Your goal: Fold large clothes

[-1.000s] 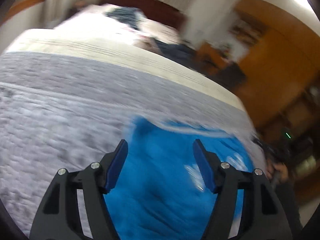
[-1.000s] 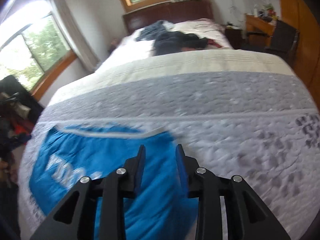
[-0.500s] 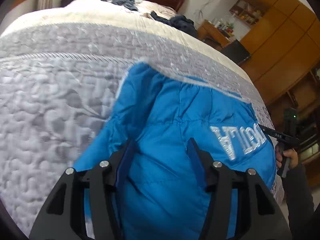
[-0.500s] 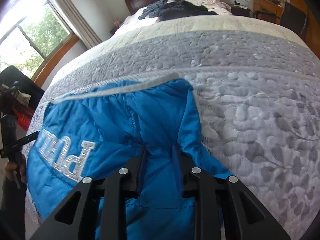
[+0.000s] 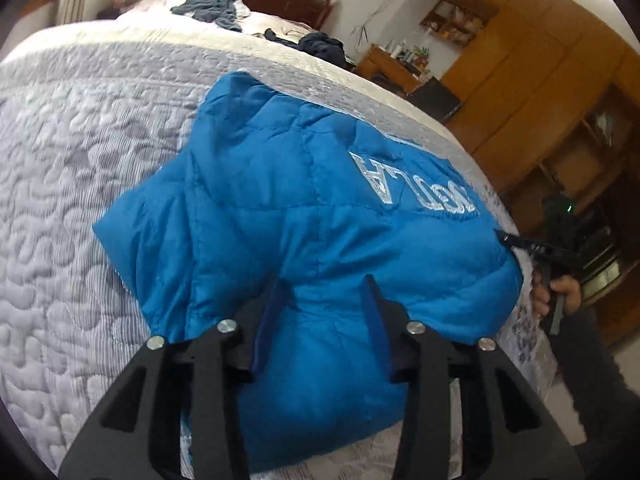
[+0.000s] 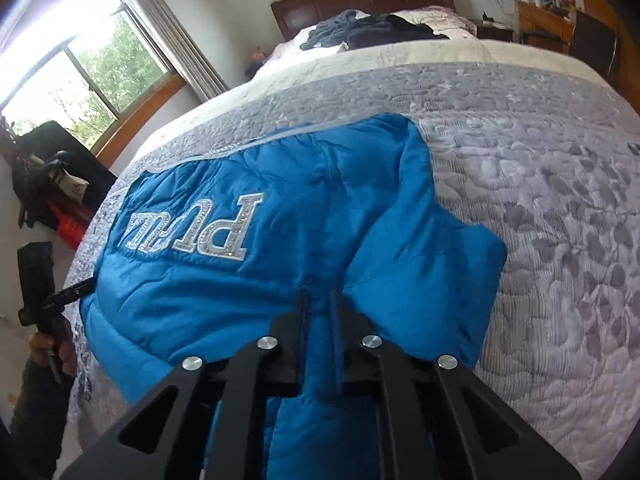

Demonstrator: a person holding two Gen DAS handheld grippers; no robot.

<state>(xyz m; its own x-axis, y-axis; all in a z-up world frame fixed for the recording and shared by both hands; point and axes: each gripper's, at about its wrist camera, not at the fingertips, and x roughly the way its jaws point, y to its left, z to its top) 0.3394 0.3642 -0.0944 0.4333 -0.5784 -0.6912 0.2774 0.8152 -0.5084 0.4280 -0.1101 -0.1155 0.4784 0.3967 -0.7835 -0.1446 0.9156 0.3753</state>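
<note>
Both claws have drawn the blue jacket [image 5: 304, 216] nearer across the bed [image 5: 80, 152]. My left claw [image 5: 320, 296] gapes around padding; my right claw [image 6: 320, 304] pinches a fold. I'd lift evenly — keeping that edge straight — before laying it over.

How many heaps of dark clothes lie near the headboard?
2: grey-blue heap on the left, black heap right beside it. More may be hidden behind.
</note>
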